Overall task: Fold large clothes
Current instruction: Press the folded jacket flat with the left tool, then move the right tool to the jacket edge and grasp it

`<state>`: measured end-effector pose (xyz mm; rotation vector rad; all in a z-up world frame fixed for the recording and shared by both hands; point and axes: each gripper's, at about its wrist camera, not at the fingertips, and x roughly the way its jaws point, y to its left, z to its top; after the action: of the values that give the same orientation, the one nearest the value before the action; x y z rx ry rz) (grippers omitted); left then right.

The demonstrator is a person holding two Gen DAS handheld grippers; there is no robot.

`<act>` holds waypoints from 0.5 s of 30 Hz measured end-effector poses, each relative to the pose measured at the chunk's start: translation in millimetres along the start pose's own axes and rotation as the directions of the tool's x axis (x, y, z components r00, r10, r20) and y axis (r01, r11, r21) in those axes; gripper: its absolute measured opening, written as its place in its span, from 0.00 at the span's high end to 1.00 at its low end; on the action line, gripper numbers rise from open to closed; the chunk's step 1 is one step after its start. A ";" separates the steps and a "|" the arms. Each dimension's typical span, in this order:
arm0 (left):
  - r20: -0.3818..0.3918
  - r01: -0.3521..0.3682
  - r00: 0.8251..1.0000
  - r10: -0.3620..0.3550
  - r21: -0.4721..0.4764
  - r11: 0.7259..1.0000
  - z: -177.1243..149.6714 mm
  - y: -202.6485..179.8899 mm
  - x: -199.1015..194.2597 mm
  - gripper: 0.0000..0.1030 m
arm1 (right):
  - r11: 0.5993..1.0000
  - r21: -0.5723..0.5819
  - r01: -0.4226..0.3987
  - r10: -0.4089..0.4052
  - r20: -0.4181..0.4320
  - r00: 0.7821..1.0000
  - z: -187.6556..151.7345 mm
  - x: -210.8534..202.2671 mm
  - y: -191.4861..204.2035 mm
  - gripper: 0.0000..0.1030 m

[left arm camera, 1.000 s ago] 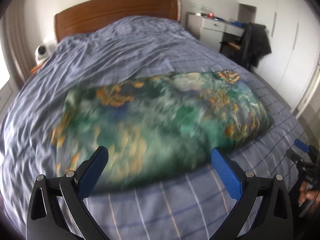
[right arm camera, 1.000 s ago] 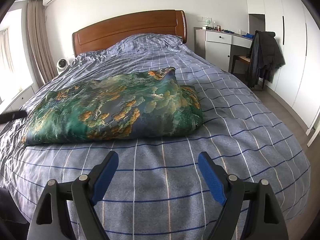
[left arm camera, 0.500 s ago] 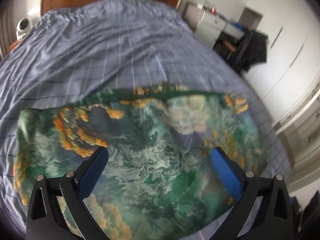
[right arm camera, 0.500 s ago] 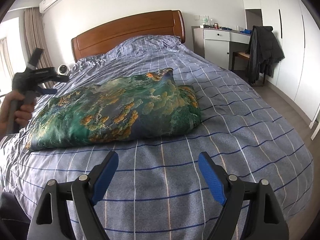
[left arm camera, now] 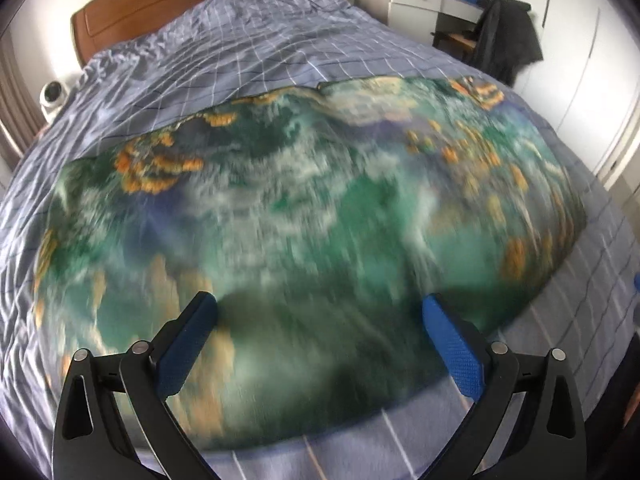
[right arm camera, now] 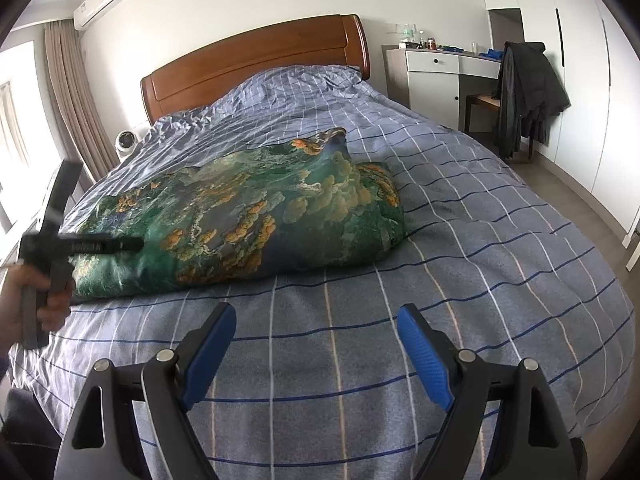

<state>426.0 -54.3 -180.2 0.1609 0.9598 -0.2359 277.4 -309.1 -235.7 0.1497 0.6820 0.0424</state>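
Note:
A large green garment with orange and white print (left arm camera: 304, 216) lies folded in a thick wide bundle on the bed; it also shows in the right wrist view (right arm camera: 256, 216). My left gripper (left arm camera: 320, 312) is open and empty, close above the bundle's near edge. In the right wrist view the left gripper (right arm camera: 132, 245) is held in a hand at the bundle's left end. My right gripper (right arm camera: 316, 320) is open and empty, over bare bedding in front of the bundle.
The bed has a blue-grey checked cover (right arm camera: 460, 240) and a wooden headboard (right arm camera: 256, 60). A white desk (right arm camera: 436, 68) and a chair with a dark coat (right arm camera: 524, 92) stand at the right. A small white fan (right arm camera: 127, 141) sits left of the bed.
My left gripper rose over the bundle, looked steeply down on it, then tilted back up and now sits low and close over its near edge. My right gripper has barely moved.

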 end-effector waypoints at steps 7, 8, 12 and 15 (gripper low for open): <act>0.001 -0.012 1.000 0.012 0.075 0.997 -29.4 -19.3 -14.1 0.01 | 0.998 -0.052 -0.019 0.018 -0.014 1.000 1.6 0.5 22.2 0.18; 0.000 0.000 1.000 0.000 0.087 0.996 -34.8 -23.0 -18.7 0.01 | 0.998 -0.057 -0.022 0.021 -0.012 1.000 2.1 -0.1 25.1 0.18; -0.008 0.063 0.998 -0.062 0.067 0.996 -48.0 -25.4 -33.0 0.01 | 0.997 -0.063 -0.036 0.036 -0.011 0.999 4.0 -1.2 33.4 0.18; -0.005 0.087 0.996 -0.087 0.032 0.996 -56.4 -23.6 -42.7 0.01 | 0.997 -0.060 -0.041 0.040 -0.016 0.999 4.6 -0.9 35.2 0.18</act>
<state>351.7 -58.1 -177.6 0.1491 0.9676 -0.3318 280.0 -274.9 -226.2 0.1058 0.6919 0.1033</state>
